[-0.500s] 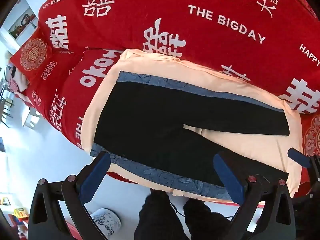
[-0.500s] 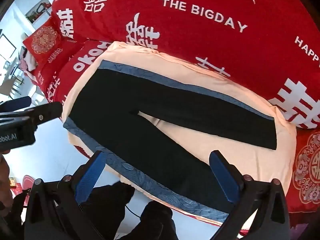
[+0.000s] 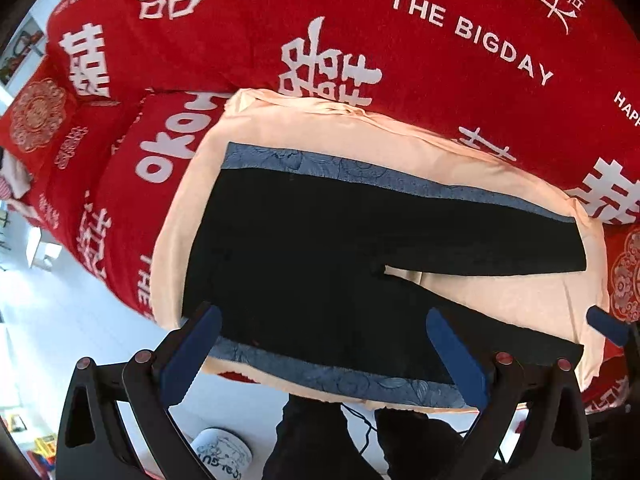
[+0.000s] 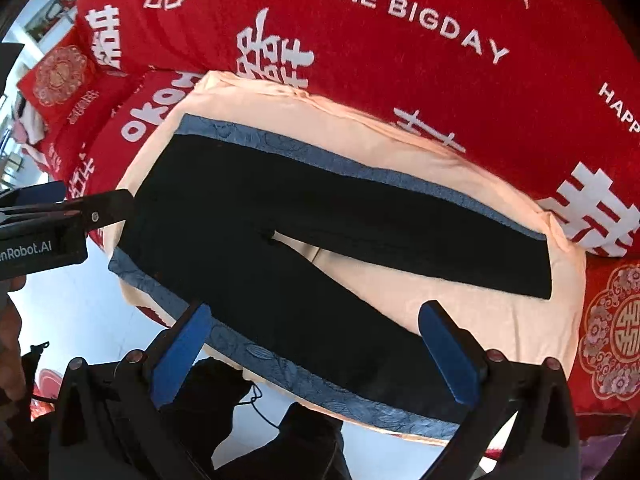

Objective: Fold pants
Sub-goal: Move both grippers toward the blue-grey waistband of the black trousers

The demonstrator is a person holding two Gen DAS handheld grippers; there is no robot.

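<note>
your left gripper (image 3: pixel 324 356) hangs over the near edge of the peach cloth (image 3: pixel 520 292), jaws spread wide, nothing between them. the pants (image 3: pixel 300 264) lie flat just ahead & below it, not touching the pads. from that view the waistband sits to the left, beyond the left pad, & both legs run off to the right, so the long axis goes left-to-right across your front, not away from you. the legs split in a narrow v: far leg runs along the far blue band (image 3: pixel 360 168), near leg slants down toward the near blue band & its cuff ends by the right pad

in the rt wrist view the same layout holds: pants (image 4: pixel 260 248) spread on the cloth, waist left, cuffs right. your right gripper (image 4: pixel 316 354) is also wide open, empty, hovering above the near leg around its lower half

judgement: lft hand is nearer the waist end, rt hand nearer the near cuff. first fold prob. brings the near leg over the far one, so each gripper needs to drop fwd onto the near edge at its own end. all of it rests on the red bedspread (image 4: pixel 400 80), cloth between
</note>
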